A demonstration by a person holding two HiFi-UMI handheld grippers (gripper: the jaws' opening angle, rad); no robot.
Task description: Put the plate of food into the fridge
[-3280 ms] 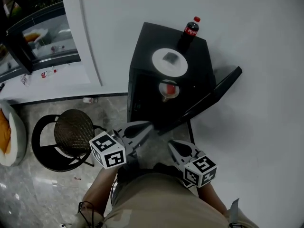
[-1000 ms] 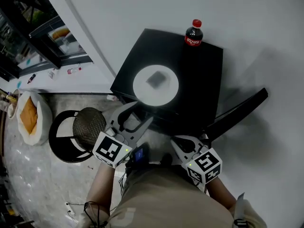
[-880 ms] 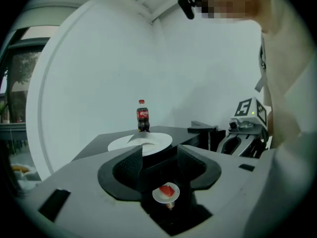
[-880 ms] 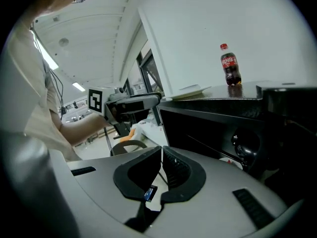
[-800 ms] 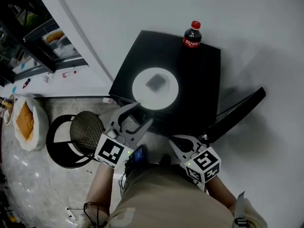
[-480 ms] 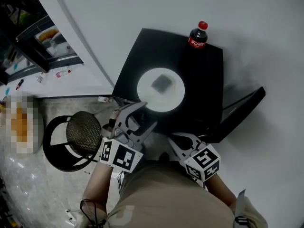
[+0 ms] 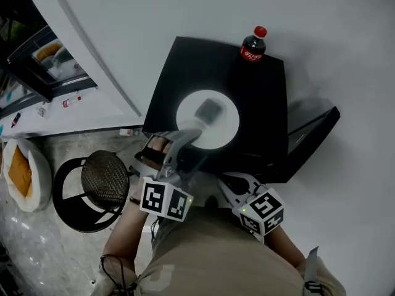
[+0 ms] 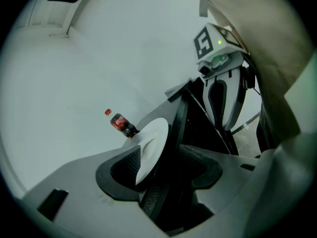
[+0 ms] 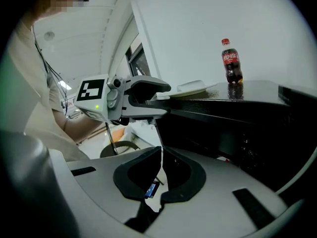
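1. Now, the left gripper (image 7: 179, 142) is up at the front edge of the black fridge (image 7: 262, 103), rolled so one jaw sits over the other.
2. Its jaws have just been opening and stand wide apart. The near rim of the white plate (image 7: 225, 127) is between them, and the pads do not press on it.
3. In the left gripper view, the left gripper (image 8: 161, 155) straddles the plate (image 8: 151, 143) edge-on.
4. The plate lies flat on top of the fridge, with a grey piece of food (image 7: 208, 110) on its middle.
5. A cola bottle (image 7: 253, 45) stands upright at the far corner of the fridge top, well apart from the plate.
6. The fridge door (image 7: 308, 137) hangs open on the right.
7. The right gripper (image 7: 229, 180) hovers low, near the fridge front and just beside the left one.
8. In the right gripper view, the right gripper (image 9: 161, 155) has its jaws closed together with nothing between them.
9. From that side, the plate (image 9: 190, 88) shows on the fridge top, with the bottle (image 9: 231, 61) behind it.
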